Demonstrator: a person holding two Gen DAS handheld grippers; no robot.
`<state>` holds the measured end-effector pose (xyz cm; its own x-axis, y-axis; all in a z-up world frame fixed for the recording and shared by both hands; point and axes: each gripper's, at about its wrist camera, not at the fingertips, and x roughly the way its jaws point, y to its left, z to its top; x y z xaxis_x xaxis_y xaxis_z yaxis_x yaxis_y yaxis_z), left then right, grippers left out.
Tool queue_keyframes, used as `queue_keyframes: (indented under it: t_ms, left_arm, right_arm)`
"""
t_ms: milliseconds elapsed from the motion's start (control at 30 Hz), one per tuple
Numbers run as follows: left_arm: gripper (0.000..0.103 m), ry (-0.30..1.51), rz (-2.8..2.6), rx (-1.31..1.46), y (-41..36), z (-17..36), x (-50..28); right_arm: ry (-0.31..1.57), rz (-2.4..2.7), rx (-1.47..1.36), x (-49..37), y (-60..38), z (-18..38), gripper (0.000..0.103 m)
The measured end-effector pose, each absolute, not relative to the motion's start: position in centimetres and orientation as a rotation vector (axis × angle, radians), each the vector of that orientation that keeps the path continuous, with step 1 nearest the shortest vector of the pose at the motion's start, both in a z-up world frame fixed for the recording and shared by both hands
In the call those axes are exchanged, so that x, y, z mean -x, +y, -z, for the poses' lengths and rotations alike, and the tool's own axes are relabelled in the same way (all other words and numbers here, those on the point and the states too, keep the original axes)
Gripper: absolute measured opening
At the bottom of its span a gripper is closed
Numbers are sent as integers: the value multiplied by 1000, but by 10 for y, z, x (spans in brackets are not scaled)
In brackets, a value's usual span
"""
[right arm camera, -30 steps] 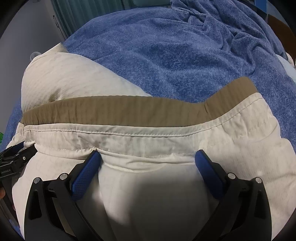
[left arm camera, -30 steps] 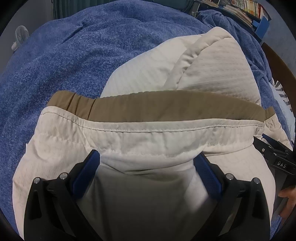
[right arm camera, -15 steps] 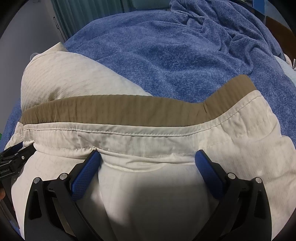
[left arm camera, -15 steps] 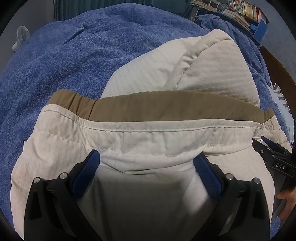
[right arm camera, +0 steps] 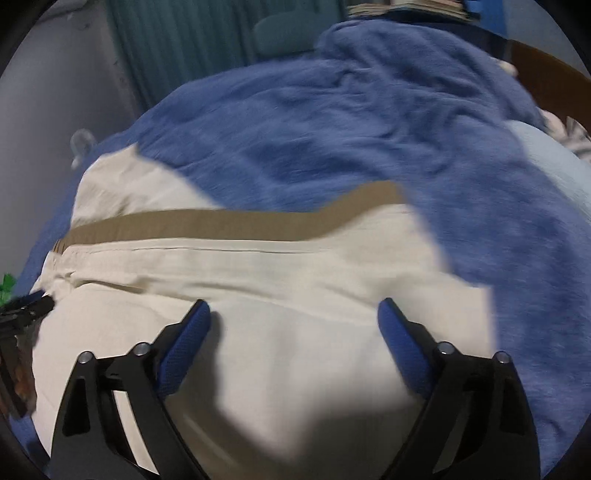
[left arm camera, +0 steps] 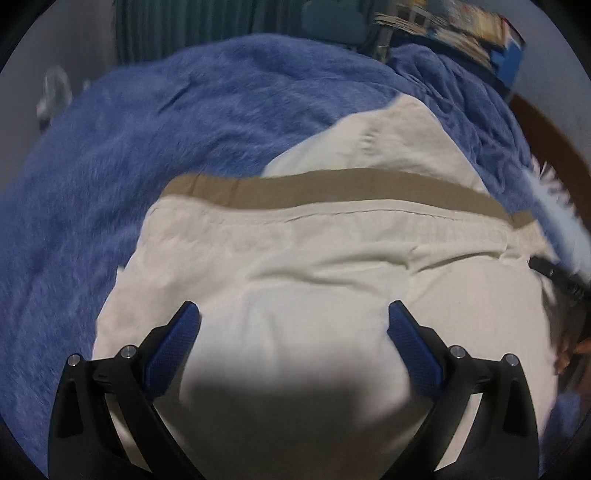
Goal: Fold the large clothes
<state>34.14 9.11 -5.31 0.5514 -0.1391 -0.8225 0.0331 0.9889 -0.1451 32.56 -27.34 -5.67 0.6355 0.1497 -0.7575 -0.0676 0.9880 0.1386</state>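
A large cream garment (left arm camera: 332,266) with a tan band (left arm camera: 332,190) lies folded on the blue blanket (left arm camera: 147,155). My left gripper (left arm camera: 293,310) hovers over its near part, open, with only flat cloth beneath the blue pads (left arm camera: 173,343). In the right wrist view the same cream garment (right arm camera: 258,269) and tan band (right arm camera: 221,223) stretch across. My right gripper (right arm camera: 293,306) is above it, jaws closing a little but still wide apart, the pads pressing on nothing. Each gripper shows at the edge of the other view: the right one (left arm camera: 561,280), the left one (right arm camera: 26,310).
The blue fleece blanket (right arm camera: 369,140) covers the bed all around, rumpled at the far right. A shelf of books (left arm camera: 461,33) and a teal curtain (right arm camera: 184,44) stand behind. A brown wooden edge (left arm camera: 546,133) and a pale striped cloth (left arm camera: 554,192) lie at the right.
Both grippers have drawn back and up from the folded hem, which earlier draped over their fingertips and now lies ahead of them. The right jaws have narrowed slightly.
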Motion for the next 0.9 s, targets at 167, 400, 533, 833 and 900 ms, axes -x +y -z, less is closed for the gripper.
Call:
queue_keyframes:
  t_ms: [167,400,533,833,900]
  left_arm:
    - [97,990,-52,120,119,65,-349]
    - [97,990,-67,159,129,79,-354]
    - [97,899,-51,162,126,53,-323]
    - [97,950,272,-10,54,52,-239]
    - [97,953,287,-24,56,61,-225]
  right_arm:
    - [900,-66,-155,-321,-309,75,74]
    - [901,-3,-90,-329,-296,86,76]
    - [831,-48,-102,-299,-291,58,90]
    - [831,-321,147,-227,-227,60,93]
    - [844,-334,152,-216,-234,67,93]
